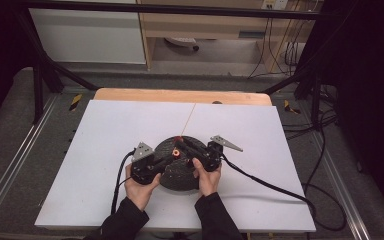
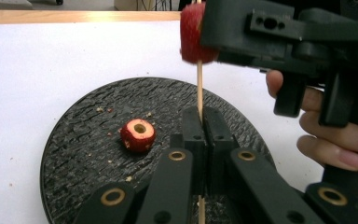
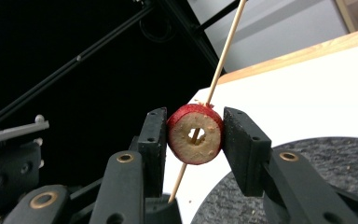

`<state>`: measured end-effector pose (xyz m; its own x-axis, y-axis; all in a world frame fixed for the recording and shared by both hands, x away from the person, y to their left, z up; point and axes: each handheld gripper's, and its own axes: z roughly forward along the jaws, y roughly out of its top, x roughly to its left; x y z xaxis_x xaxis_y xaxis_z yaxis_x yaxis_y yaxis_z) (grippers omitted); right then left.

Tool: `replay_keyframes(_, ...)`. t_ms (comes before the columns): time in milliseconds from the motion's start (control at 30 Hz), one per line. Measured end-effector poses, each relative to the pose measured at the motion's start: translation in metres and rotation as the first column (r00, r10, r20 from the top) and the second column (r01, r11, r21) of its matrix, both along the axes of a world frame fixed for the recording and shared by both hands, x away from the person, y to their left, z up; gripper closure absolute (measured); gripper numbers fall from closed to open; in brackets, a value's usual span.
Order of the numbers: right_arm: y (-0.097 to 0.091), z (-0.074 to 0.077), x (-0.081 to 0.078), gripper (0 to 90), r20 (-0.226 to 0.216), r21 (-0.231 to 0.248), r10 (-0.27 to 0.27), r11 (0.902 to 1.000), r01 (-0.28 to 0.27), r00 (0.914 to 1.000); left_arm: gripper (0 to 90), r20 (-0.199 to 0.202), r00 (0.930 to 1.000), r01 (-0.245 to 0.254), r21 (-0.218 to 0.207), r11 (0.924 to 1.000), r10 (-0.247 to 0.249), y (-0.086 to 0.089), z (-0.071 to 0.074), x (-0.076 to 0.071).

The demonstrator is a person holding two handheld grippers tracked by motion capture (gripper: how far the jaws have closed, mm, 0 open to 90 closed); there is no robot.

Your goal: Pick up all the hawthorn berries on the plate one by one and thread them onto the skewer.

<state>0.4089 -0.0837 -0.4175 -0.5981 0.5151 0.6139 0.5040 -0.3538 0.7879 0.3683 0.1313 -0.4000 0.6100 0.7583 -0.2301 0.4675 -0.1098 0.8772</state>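
Over the dark round plate [image 2: 74,140] near the table's front edge, the left gripper [image 2: 200,122] pinches a wooden skewer [image 2: 199,88]. The right gripper [image 3: 193,135] clamps a cored red fruit slice [image 3: 195,134] with the skewer through its hole. Threading seems underway; next, likely slide it along, then fetch the second slice [image 2: 138,135] on the plate.

Your left claw [image 1: 166,161] is clamped tight, your right claw [image 1: 185,148] is closed too, hands [image 1: 141,187] side by side.

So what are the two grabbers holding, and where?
The left gripper pinches the thin wooden skewer by its shaft. The right gripper squeezes the red cored fruit ring by its skin sides, threaded on it.
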Motion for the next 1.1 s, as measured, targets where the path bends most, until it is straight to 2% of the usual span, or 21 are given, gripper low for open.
replay_keyframes(200, 0.000, 0.000, -0.004, 60.9, -0.007, -0.030, 0.006, 0.9995, -0.007, 1.0000, 88.6, 0.009, 0.9999, 0.010, 0.021, 0.9997, -0.010, 0.000, -0.001, -0.001)
replay_keyframes(333, -0.003, 0.002, -0.005, 51.3, 0.006, -0.062, 0.016, 0.9979, -0.016, 0.9999, 88.6, -0.002, 0.9999, 0.016, 0.023, 0.9996, -0.016, 0.003, -0.003, -0.001)
replay_keyframes(467, -0.014, 0.007, -0.007, 43.4, 0.018, -0.084, 0.015, 0.9963, -0.013, 0.9997, 88.6, -0.010, 0.9995, 0.031, 0.051, 0.9982, -0.031, 0.009, -0.005, -0.003)
replay_keyframes(600, -0.029, 0.011, -0.006, 32.9, 0.009, -0.154, 0.023, 0.9879, -0.021, 0.9997, 88.5, -0.020, 0.9988, 0.046, 0.066, 0.9967, -0.045, 0.018, -0.007, -0.006)
replay_keyframes(667, -0.035, 0.011, -0.005, 28.3, -0.005, -0.196, 0.046, 0.9794, -0.046, 0.9989, 88.5, -0.022, 0.9986, 0.050, 0.084, 0.9952, -0.048, 0.022, -0.009, -0.007)
replay_keyframes(700, -0.037, 0.010, -0.005, 25.7, -0.015, -0.226, 0.050, 0.9727, -0.052, 0.9986, 88.5, -0.026, 0.9983, 0.054, 0.090, 0.9945, -0.052, 0.025, -0.010, -0.008)
replay_keyframes(867, -0.041, 0.007, -0.004, 12.7, -0.044, -0.378, 0.095, 0.9200, -0.105, 0.9945, 88.5, -0.034, 0.9972, 0.070, 0.115, 0.9909, -0.066, 0.039, -0.014, -0.014)
replay_keyframes(1000, -0.043, 0.003, -0.002, 7.6, -0.082, -0.465, 0.119, 0.8735, -0.143, 0.9895, 88.4, -0.042, 0.9966, 0.076, 0.138, 0.9876, -0.071, 0.052, -0.018, -0.021)
replay_keyframes(1067, -0.043, 0.002, 0.000, 6.8, -0.099, -0.507, 0.130, 0.8467, -0.163, 0.9865, 88.5, -0.044, 0.9966, 0.075, 0.151, 0.9857, -0.069, 0.058, -0.019, -0.024)
replay_keyframes(1100, -0.044, 0.002, 0.000, 6.3, -0.112, -0.529, 0.136, 0.8303, -0.174, 0.9844, 88.4, -0.045, 0.9966, 0.076, 0.161, 0.9841, -0.069, 0.062, -0.020, -0.026)
